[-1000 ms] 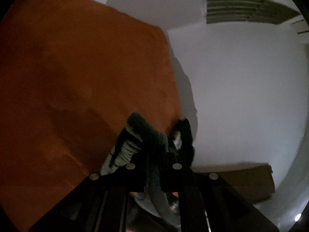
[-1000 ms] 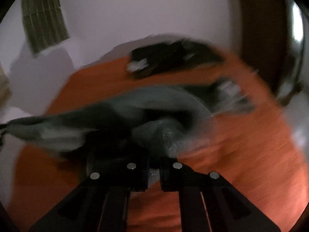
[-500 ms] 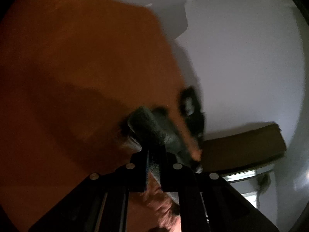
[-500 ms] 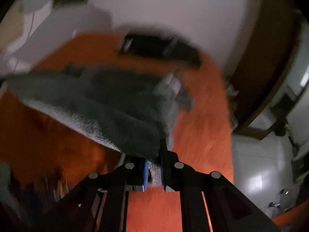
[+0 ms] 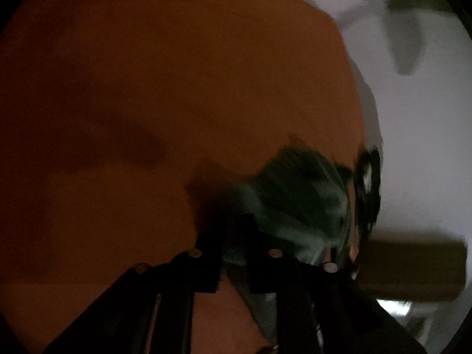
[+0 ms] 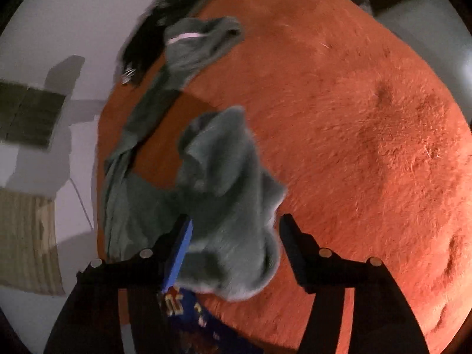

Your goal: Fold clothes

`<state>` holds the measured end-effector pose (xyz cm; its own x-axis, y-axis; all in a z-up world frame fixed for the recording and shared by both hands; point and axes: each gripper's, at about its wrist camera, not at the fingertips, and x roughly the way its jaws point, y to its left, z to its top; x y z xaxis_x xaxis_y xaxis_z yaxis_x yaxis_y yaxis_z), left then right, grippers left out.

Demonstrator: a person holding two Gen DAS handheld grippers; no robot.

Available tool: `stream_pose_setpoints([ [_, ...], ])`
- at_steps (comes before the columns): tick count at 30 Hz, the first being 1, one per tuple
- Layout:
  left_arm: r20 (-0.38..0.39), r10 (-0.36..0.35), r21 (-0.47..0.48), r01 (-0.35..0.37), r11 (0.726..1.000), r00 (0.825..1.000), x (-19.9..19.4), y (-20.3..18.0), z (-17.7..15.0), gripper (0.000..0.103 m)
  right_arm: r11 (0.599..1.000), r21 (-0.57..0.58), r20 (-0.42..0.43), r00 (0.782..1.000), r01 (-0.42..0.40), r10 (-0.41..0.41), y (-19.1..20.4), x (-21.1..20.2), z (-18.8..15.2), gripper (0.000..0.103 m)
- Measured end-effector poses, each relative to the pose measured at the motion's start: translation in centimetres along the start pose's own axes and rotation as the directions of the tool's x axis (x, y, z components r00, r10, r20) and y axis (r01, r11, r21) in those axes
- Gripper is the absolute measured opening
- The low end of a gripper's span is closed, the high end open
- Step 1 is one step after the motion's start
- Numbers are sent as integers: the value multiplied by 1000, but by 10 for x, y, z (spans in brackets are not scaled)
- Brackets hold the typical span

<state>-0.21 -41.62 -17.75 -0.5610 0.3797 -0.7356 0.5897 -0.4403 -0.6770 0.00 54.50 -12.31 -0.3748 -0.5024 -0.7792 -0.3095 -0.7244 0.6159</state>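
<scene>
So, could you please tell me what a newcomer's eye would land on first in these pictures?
The bright orange fuzzy blanket fills most of both views. In the right wrist view a grey garment lies crumpled between the opening right tongs, with a black garment at the blanket's far edge. The left tongs are opening around dark grey-green cloth.

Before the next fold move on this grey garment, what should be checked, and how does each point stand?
1. Right tool let go of the grey garment: ok, jaws are opening and stand wide, cloth between them but not pinched.
2. Left tool let go: cannot tell, jaws are opening with cloth between them, view dark and blurred.
3. Garment lies flat on the orange blanket: not ok, it is bunched and rumpled.
4. Garment clear of the black garment: not ok, its far end lies against it.
5. Open blanket beside the garment for spreading: ok, to its right.
</scene>
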Motion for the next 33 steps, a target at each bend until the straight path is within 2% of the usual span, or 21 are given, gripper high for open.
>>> stream_pose_setpoints([
  [2,-35,-2,84,5,996,999,15,-26,-18,35,999,45,-16,1000,16,-15,-10,23,4,61],
  [4,-68,-12,146,22,989,998,27,-42,-35,36,996,86,-50,999,-13,17,-14,46,4,60],
  [5,-85,-14,175,29,984,996,32,-49,-44,36,994,104,-49,998,-40,46,-13,53,2,38],
  [6,-97,-10,207,30,978,995,35,-53,-55,36,994,99,-17,998,-53,55,-7,53,0,19],
  [7,-102,-4,237,29,971,995,37,-59,-59,36,997,67,40,999,-37,35,6,45,-2,11],
  [9,-92,7,332,24,943,996,34,-75,-82,36,999,-32,170,985,7,-1,41,26,-7,11],
  [10,-82,11,380,21,925,997,31,-84,-93,36,988,-144,250,968,52,-15,75,14,-10,11],
  [11,-72,15,426,17,905,997,30,-94,-104,36,959,-257,313,949,117,-32,111,9,-15,11],
  [13,-42,18,511,6,860,999,38,-119,-118,36,844,-472,383,921,254,-63,184,10,-45,14],
  [14,-35,18,550,4,835,999,40,-127,-128,36,791,-548,356,932,272,-74,213,22,-60,19],
  [15,-29,19,588,2,809,999,42,-135,-139,37,769,-597,258,962,229,-87,233,43,-75,25],
  [16,-27,20,622,1,783,999,45,-143,-150,37,777,-619,96,993,116,-72,248,67,-89,38],
  [17,-49,28,633,9,774,998,55,-147,-159,37,812,-581,-105,994,-54,-9,252,90,-99,38],
  [19,-102,57,625,20,780,993,73,-145,-172,37,859,-460,-287,953,-225,96,246,108,-109,36],
  [20,-118,67,625,22,780,991,80,-142,-176,37,873,-422,-303,946,-243,117,241,109,-110,36],
  [23,-128,105,633,-1,774,986,90,-132,-179,37,872,-483,-80,996,-80,47,227,75,-82,36],
  [24,-128,111,625,-6,781,986,92,-127,-175,37,882,-470,3,1000,-23,28,218,65,-68,37],
  [26,-145,112,593,-5,805,983,99,-121,-168,37,911,-412,86,996,23,14,200,60,-43,37],
  [28,-154,102,574,5,819,983,100,-119,-164,37,936,-350,86,996,42,-13,178,73,-29,37],
  [31,-145,93,562,5,827,985,104,-120,-162,37,974,-219,5,998,56,-56,139,108,-21,37],
  [33,-143,88,553,6,833,986,102,-116,-159,37,997,-79,-68,998,13,-18,108,131,-22,38],
])
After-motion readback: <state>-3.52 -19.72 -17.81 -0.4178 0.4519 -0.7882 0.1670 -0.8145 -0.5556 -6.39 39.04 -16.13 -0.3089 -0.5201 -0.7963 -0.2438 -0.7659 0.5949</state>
